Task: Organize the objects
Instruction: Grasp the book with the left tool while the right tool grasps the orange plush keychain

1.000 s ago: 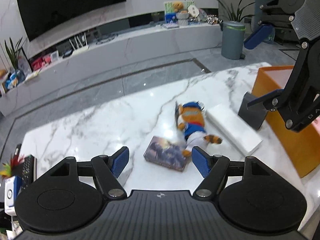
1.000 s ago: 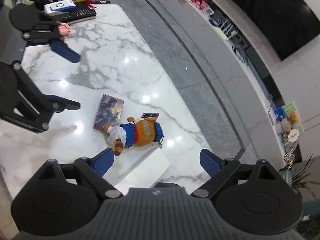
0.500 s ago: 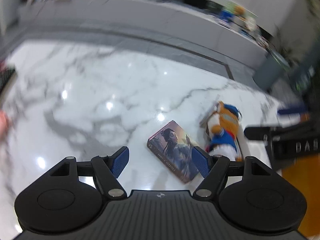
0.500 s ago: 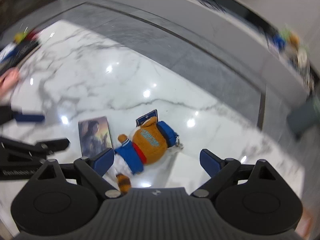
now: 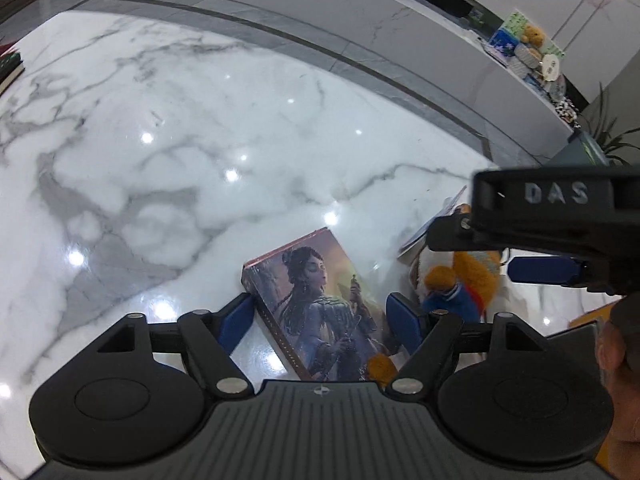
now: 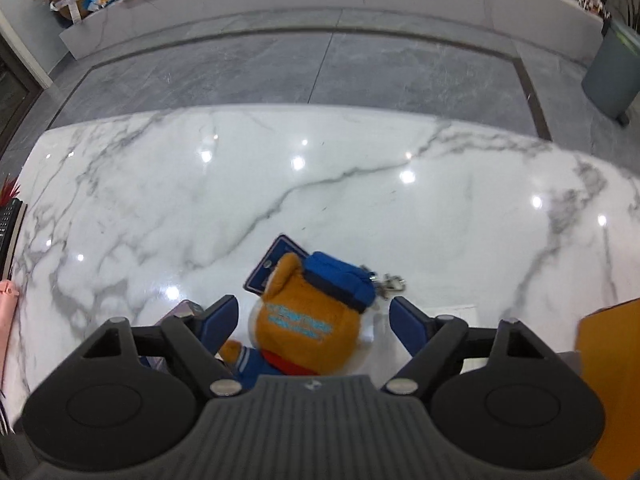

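I am looking down on a glossy white marble table (image 6: pixel 360 184) veined in grey, with ceiling lights showing as bright spots across it. Beyond its far edge, grey stone floor tiles (image 6: pixel 320 68) with a darker border strip are running toward a long low white cabinet (image 5: pixel 420 40) against the wall. On that cabinet's right end a small teddy and boxes (image 5: pixel 524 46) are sitting; a grey bin (image 6: pixel 614 70) is standing on the floor at the right, with plant leaves behind it. An orange box (image 6: pixel 612 380) is sitting at the table's right edge, and a dark keyboard-like object (image 6: pixel 10 224) at the left edge.

My left gripper (image 5: pixel 322 316) is pointing steeply down over a book (image 5: pixel 316 300) with a painted woman on its cover, lying flat on the marble. Its jaws have just been opening; the blue pads are spreading either side of the book, the left pad looking just against the spine edge, the right one apart from it. No grip yet.

My right gripper (image 6: pixel 314 320) is hanging over a plush toy (image 6: pixel 308 316) in orange and blue, lying just right of the book with a card tag (image 6: pixel 272 268) under its head. Its jaws have just been closing, the toy between them, pads still clear of it.
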The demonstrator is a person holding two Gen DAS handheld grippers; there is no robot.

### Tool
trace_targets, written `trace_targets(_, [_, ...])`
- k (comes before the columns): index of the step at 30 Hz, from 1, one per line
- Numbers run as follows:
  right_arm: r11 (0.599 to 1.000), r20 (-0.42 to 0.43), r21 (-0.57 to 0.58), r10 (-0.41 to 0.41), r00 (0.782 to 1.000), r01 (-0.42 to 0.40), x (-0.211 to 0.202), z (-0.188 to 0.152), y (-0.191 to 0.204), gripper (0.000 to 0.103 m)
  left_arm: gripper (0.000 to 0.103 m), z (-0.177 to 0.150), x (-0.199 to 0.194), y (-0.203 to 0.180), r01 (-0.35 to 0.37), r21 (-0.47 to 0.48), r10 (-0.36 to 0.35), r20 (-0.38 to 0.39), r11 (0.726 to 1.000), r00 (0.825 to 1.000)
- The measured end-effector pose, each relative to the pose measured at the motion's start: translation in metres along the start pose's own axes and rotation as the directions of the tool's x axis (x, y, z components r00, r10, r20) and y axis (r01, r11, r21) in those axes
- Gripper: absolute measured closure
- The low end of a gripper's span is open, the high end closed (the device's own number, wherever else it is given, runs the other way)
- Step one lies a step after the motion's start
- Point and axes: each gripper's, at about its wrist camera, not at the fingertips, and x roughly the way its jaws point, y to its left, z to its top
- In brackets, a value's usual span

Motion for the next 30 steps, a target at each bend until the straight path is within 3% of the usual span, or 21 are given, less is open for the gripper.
trace_targets(2, [1.000,-0.018,0.011,-0.003,1.000,0.003,0.009,0.001,0.004,0.023,0.013,-0.002,0.000,-0.003,-0.010,0.020,0.010,0.019,1.000,1.000])
trace_targets(4, [1.000,-0.040,0.005,-0.030,0.999,0.031,0.019,-0.001,0.009,0.033,0.013,-0.005,0.000,-0.007,-0.019,0.047,0.018,0.035,0.999,0.999])
trace_targets(8, [0.999,-0.045,-0.006,-0.035,0.998,0.035,0.028,-0.009,0.011,0.036,0.013,-0.009,-0.004,-0.005,0.008,0.080,-0.012,0.046,0.997,0.999])
trace_targets(10, [0.999,-0.034,-0.020,-0.035,0.999,0.034,0.027,-0.012,0.012,0.037,0.017,-0.011,-0.007,-0.002,0.037,0.101,-0.041,0.039,0.994,0.998])
trace_targets(15, [0.996,-0.036,-0.084,-0.035,0.999,0.032,0.021,-0.023,0.015,0.038,0.044,-0.021,-0.017,0.018,0.137,0.083,-0.137,-0.004,0.987,0.991])
trace_targets(19, [0.990,-0.029,-0.140,-0.039,0.999,0.035,0.016,-0.034,0.018,0.038,0.045,-0.027,-0.024,0.033,0.150,0.059,-0.149,-0.012,0.987,0.989])
trace_targets(22, [0.986,-0.022,-0.162,-0.032,0.999,0.028,0.013,-0.042,0.019,0.038,0.043,-0.025,-0.025,0.038,0.139,0.007,-0.139,-0.007,0.990,0.990])
trace_targets(23, [0.987,-0.019,-0.158,-0.031,0.999,0.027,0.012,-0.043,0.018,0.038,0.035,-0.023,-0.024,0.039,0.136,-0.031,-0.136,-0.007,0.990,0.991])
trace_targets(24, [0.989,-0.015,-0.145,-0.028,1.000,0.025,0.011,-0.043,0.016,0.039,0.021,-0.020,-0.023,0.039,0.139,-0.075,-0.140,-0.009,0.987,0.990])
trace_targets(25, [0.992,-0.011,-0.127,-0.025,1.000,0.024,0.012,-0.043,0.013,0.039,0.018,-0.016,-0.021,0.038,0.144,-0.111,-0.145,-0.009,0.983,0.989])
trace_targets(30, [0.999,0.005,-0.030,0.030,1.000,-0.029,0.009,-0.042,-0.011,0.039,0.015,-0.001,-0.006,0.031,0.097,-0.175,-0.091,0.041,0.980,0.995])
